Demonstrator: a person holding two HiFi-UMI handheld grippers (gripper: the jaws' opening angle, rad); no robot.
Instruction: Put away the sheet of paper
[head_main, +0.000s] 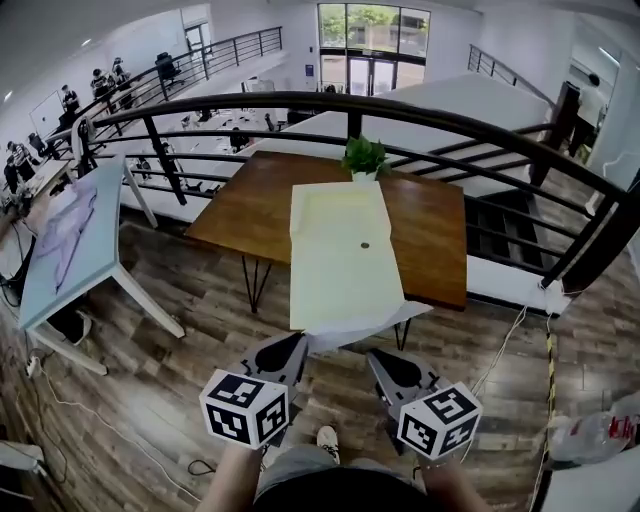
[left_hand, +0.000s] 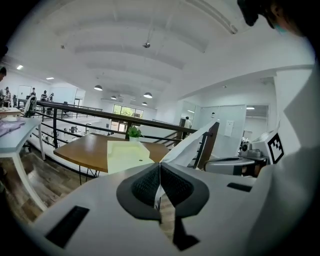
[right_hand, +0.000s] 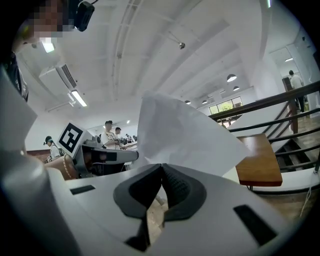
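A white sheet of paper (head_main: 362, 324) hangs off the near edge of a brown wooden table (head_main: 248, 205), with its far part against a large pale yellow envelope (head_main: 343, 255) lying on that table. My left gripper (head_main: 293, 350) is shut on the sheet's near left corner. My right gripper (head_main: 383, 361) is shut on the near right corner. In the left gripper view the sheet (left_hand: 189, 144) rises from the shut left gripper (left_hand: 160, 168), with the envelope (left_hand: 124, 155) beyond. In the right gripper view the sheet (right_hand: 186, 134) stands up out of the shut right gripper (right_hand: 162, 170).
A small potted plant (head_main: 364, 156) stands at the table's far edge. A black curved railing (head_main: 420, 112) runs behind the table, with stairs at the right. A light blue table (head_main: 62, 248) stands to the left. Cables lie on the wooden floor (head_main: 170, 400).
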